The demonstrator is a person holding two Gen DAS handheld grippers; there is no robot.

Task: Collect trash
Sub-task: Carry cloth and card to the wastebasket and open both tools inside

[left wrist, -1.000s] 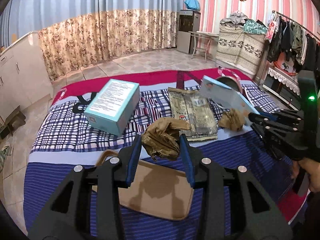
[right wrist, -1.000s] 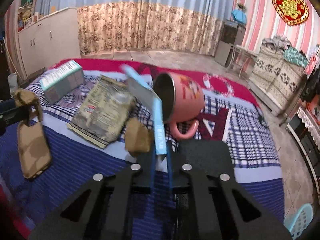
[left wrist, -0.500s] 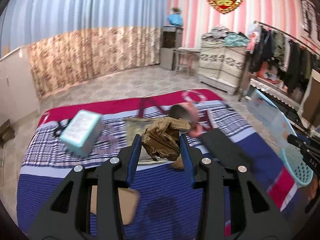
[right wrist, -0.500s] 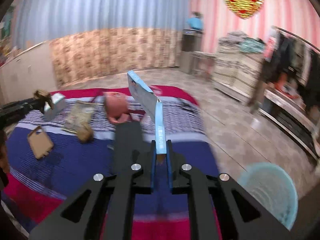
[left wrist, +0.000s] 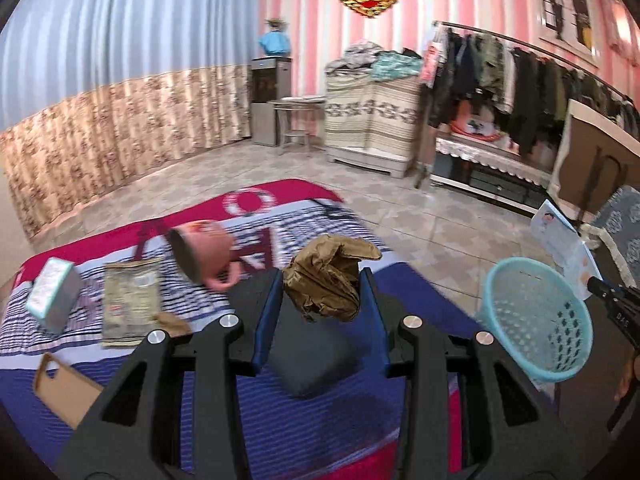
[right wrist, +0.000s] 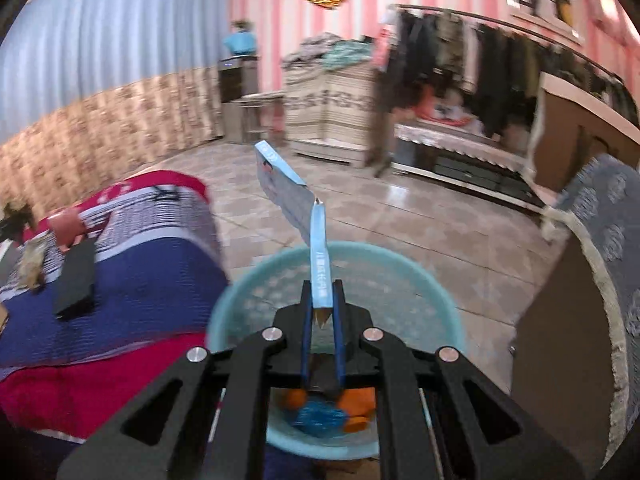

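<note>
down in the basket (right wrist: 240, 304) on the floor beside the bed (right wrist: 132, 276), something blue and orange lies half hidden behind the right gripper (right wrist: 322, 300), too blurred to name. above that basket, the right gripper is clenched on a flattened blue carton (right wrist: 294, 200), while the left gripper (left wrist: 322, 288) grasps a crumpled brown paper wad (left wrist: 326, 280) over the bed's near edge. behind it on the bed lie a tipped pink mug (left wrist: 204, 250), a dark pad (left wrist: 312, 356), a wrapper (left wrist: 128, 300) and a small box (left wrist: 52, 298).
</note>
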